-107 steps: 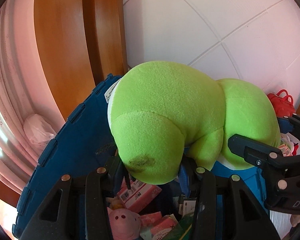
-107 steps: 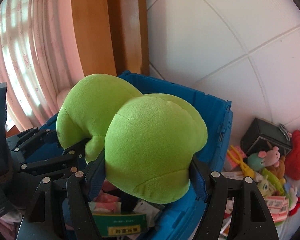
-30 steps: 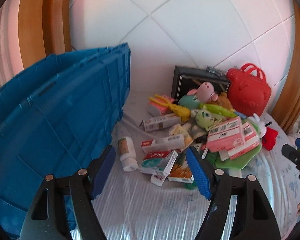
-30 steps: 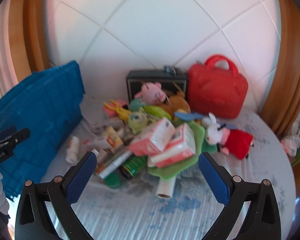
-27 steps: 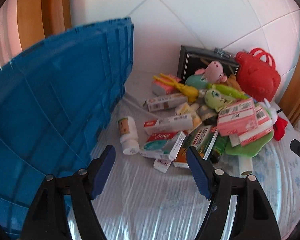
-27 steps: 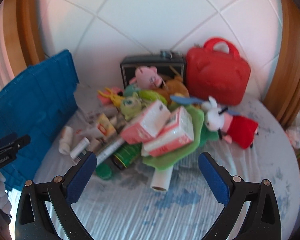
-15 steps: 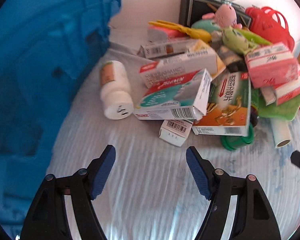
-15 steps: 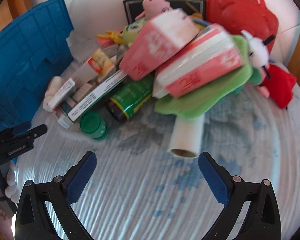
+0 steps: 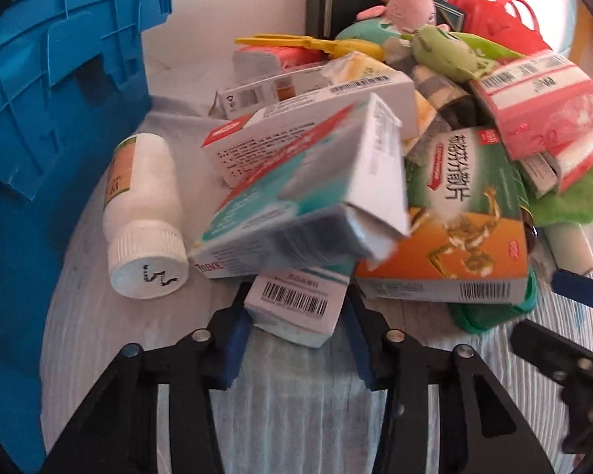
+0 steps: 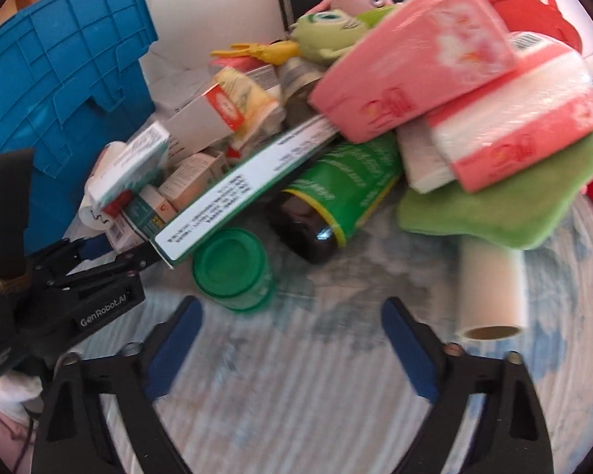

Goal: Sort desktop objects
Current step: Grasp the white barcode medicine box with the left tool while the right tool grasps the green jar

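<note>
The left gripper (image 9: 296,328) had just been closing, pads against a small barcoded box (image 9: 294,304) beside the blue crate (image 9: 51,110), apparently for binning; the right gripper (image 10: 288,339) was held open, narrowing, empty.

What we cannot make out in the heap

We see the small barcoded box (image 9: 296,308) only at its near end, the rest buried under the teal and white carton (image 9: 304,201); whether the blue pads (image 9: 236,339) touch it is unclear, and the blue crate (image 9: 39,98) runs off the left edge, while the brown bottle (image 10: 336,201) lies half under boxes, its print too blurred to read
</note>
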Tool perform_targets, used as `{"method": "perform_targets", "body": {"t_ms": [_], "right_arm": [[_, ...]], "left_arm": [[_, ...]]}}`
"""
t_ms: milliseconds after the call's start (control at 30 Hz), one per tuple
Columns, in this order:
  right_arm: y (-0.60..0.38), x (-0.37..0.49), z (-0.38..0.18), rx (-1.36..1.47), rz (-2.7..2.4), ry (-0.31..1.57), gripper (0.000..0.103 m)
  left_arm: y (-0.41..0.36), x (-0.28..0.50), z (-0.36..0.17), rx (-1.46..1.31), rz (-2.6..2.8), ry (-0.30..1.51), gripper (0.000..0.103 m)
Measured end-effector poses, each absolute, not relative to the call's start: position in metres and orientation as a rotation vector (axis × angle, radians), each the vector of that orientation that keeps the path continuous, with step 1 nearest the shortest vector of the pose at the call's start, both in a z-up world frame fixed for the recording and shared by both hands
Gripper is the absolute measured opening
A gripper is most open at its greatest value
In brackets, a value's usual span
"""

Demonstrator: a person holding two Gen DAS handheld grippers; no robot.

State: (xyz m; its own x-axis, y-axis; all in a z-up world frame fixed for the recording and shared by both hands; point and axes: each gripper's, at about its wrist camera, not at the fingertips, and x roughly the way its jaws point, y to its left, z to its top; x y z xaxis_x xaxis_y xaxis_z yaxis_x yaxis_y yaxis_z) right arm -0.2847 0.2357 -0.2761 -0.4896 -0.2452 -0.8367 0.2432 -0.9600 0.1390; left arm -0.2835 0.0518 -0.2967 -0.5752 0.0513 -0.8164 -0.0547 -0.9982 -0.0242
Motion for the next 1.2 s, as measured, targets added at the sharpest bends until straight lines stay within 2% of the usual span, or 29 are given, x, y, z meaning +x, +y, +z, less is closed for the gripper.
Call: {"method": "perform_targets", "body": {"t_ms": [67, 233, 300, 333, 700, 933, 1200], "right_arm": [[0.229, -0.284, -0.280, 1.389, -2.501, 0.009, 0.086], [0.217, -0.291, -0.284, 1.364, -2.525, 0.028, 0.067], [0.214, -0.293, -0.287, 1.369, -2.518, 0.035, 0.044], [0.214, -0.292, -0.287, 1.373, -2.515, 0.032, 0.042], [0.246, -0.240, -0.253, 1.297, -2.542, 0.036, 0.042], [0.271, -0.209, -0.204, 1.221, -2.579, 0.006, 0.042], [0.275, -0.197, -0.139, 1.030, -2.638, 0.065, 0.042]], "left_arm": [[0.051, -0.278, -0.296, -1.409, 2.727, 0.009, 0.040], [0.047, -0.268, -0.296, -1.402, 2.699, -0.007, 0.039], [0.045, -0.262, -0.294, -1.413, 2.705, 0.002, 0.039], [0.045, -0.261, -0.293, -1.423, 2.713, 0.007, 0.039], [0.053, -0.212, -0.254, -1.391, 2.767, 0.004, 0.039], [0.075, -0.180, -0.206, -1.289, 2.806, -0.016, 0.039], [0.104, -0.149, -0.139, -1.124, 2.912, 0.007, 0.039]]}}
